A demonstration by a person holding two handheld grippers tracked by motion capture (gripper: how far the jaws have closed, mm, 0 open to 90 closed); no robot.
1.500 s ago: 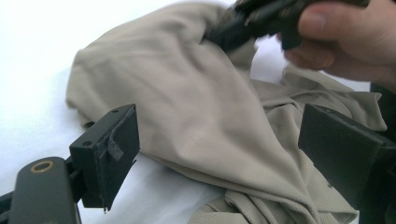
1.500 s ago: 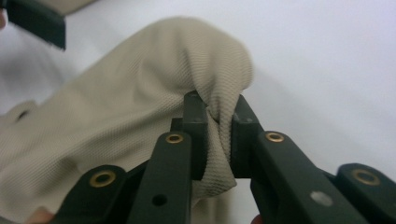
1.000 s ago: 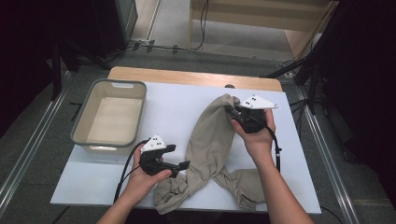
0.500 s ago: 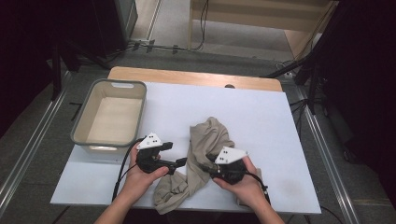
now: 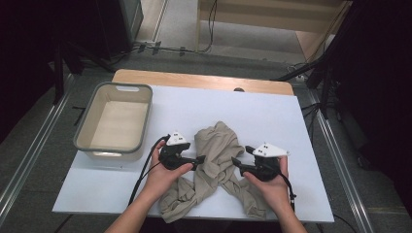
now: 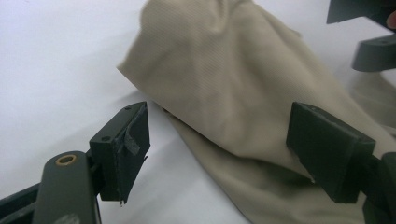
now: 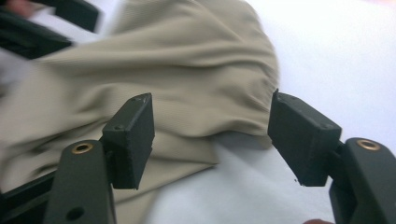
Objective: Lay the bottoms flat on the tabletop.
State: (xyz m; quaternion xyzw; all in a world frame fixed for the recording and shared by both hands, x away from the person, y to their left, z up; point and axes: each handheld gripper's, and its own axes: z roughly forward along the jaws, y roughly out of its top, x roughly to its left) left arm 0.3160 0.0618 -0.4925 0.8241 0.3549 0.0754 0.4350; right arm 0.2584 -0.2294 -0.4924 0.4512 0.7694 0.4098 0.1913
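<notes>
The left gripper's (image 5: 199, 160) fingers (image 6: 122, 151) stand apart, having just been closing a little, with the near edge of the beige cloth (image 5: 216, 167) lying between them but not pressed. The right gripper's (image 5: 236, 164) fingers (image 7: 133, 140) are apart too, having just been opening, and a fold of the cloth sits loose in the gap. The two grippers face each other across the cloth, one on each side, both held about level and low over the white bench (image 5: 272, 121). The cloth lies crumpled on the near middle of the bench, its long axis running from the bunched far end toward the person, where it splits into two twisted tails at the front edge. Both forearms come in from below, each hand wrapped around its gripper's body, with cables trailing back. A beige tub (image 5: 82, 141) sits at the left, well apart from the cloth.
</notes>
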